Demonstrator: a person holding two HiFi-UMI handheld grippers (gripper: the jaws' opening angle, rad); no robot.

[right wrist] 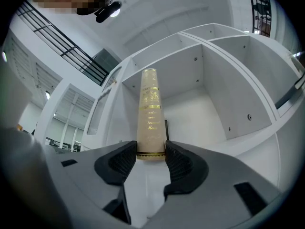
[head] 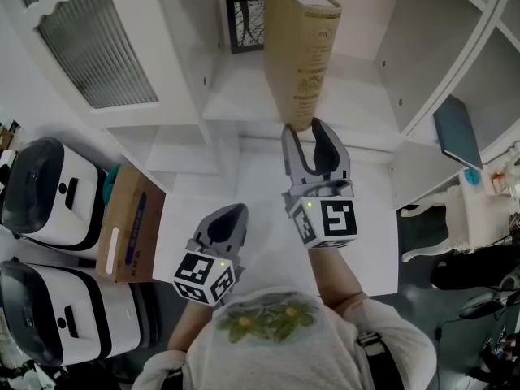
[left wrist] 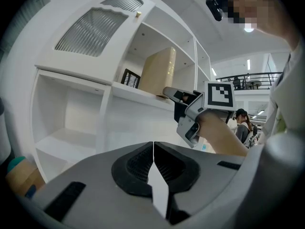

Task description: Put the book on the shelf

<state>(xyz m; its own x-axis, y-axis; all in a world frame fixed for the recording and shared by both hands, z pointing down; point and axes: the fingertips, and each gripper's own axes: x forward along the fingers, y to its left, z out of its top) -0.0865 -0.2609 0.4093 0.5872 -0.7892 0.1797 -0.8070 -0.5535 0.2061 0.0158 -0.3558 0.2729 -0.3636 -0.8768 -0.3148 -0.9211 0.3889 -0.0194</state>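
Main hazard: the tan hardback book [head: 302,51] with gilt lettering on its spine is held only at the very foot of that spine, so a tall volume hangs on a small purchase. In my judgement any roll of the wrist could tip it sideways. It has no neighbour to lean on. A fall towards the upper left of the head view would strike the small black-framed picture [head: 244,23] in the same compartment. Second hazard: the spine sits near the front lip of the board. If the pads are not fully parted before withdrawal, they could drag the book forward and off. The right tongs [head: 305,136] are closed on the book. In the right gripper view the two ribbed pads press against either side of the spine's lower end, at lower centre of frame. The left tongs [left wrist: 153,149] are fully closed, pad to pad, with nothing between them, and are held low at lower left of centre in the head view. The book is inside an upper compartment of the white shelf unit [head: 236,104]. It appears to rest on its bottom edge, though no view shows that contact clearly. It stands upright with its long axis vertical. In the right gripper view the spine rises from the tongs straight up the centre. The spine faces outward to the person, with the fore-edge to the back of the compartment.
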